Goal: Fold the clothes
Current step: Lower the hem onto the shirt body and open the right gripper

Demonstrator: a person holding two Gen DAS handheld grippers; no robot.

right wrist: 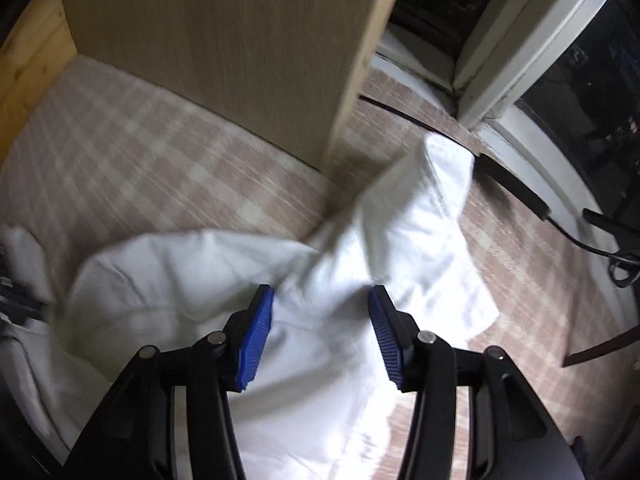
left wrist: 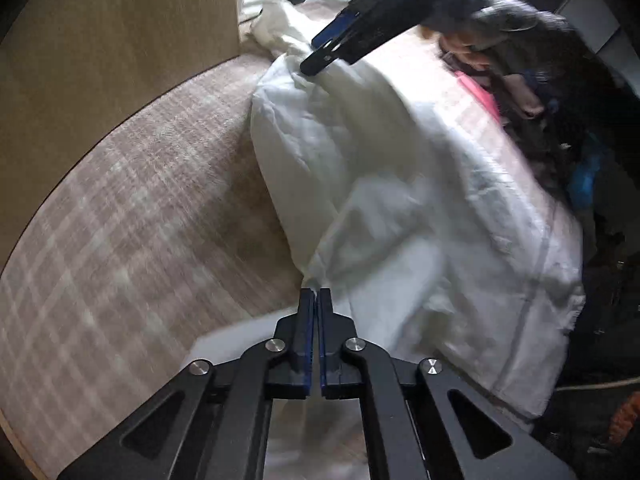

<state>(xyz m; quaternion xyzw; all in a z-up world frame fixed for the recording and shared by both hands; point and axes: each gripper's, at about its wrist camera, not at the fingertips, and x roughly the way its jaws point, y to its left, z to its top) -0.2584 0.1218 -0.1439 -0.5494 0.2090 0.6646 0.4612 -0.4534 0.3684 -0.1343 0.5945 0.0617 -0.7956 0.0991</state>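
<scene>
White garment (left wrist: 400,200) rumpled on checked bed cover (left wrist: 140,200), beside wooden panel (left wrist: 120,40). Left tool (left wrist: 319,294) pinched on garment edge. Right tool (right wrist: 320,300) spread wide over cloth, gripping nothing. Likely mid-fold: right tool needs hold on opposite edge.
</scene>
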